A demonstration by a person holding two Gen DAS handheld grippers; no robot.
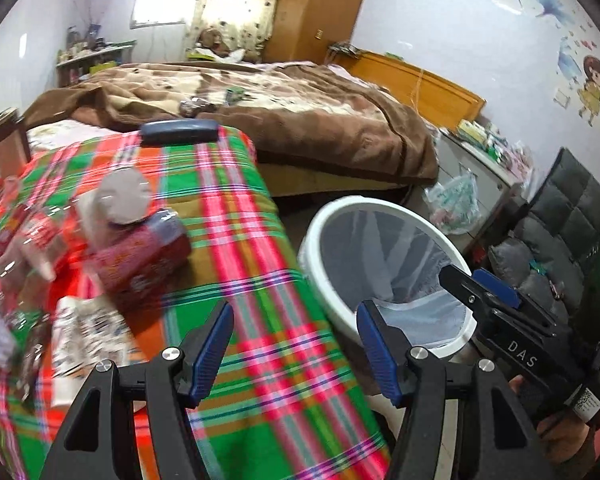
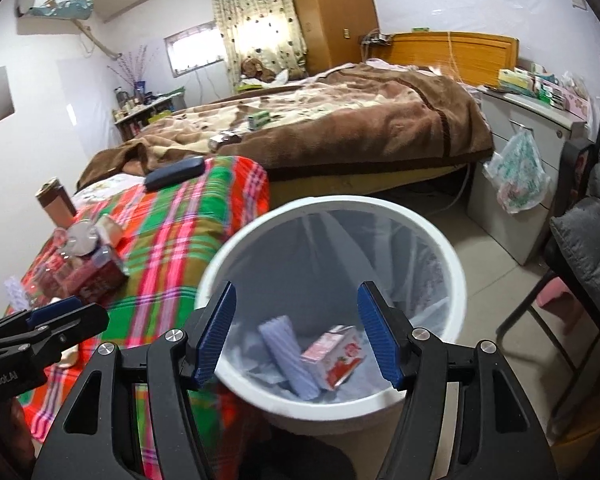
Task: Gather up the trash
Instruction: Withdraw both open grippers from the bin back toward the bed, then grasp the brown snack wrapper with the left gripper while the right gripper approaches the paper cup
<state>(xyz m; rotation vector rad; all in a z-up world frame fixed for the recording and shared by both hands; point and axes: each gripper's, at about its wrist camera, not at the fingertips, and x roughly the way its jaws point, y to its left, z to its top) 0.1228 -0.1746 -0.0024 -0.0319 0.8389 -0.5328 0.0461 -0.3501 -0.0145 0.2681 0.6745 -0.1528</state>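
The right gripper (image 2: 298, 332) is hanging spread and empty over the white bin (image 2: 456, 280) — a pink carton (image 2: 334, 358) and lilac wrapper (image 2: 286, 356) are lying below, between its jaws. The left gripper (image 1: 296, 348) is gaping empty over the plaid cloth (image 1: 236, 216) — bin just right.

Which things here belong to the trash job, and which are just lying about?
Job:
- white bin
- carton and ribbed wrapper already in it
- clutter on the plaid cloth

Lying about:
- dark case
- brown blanket
- hanging plastic bag
- chair
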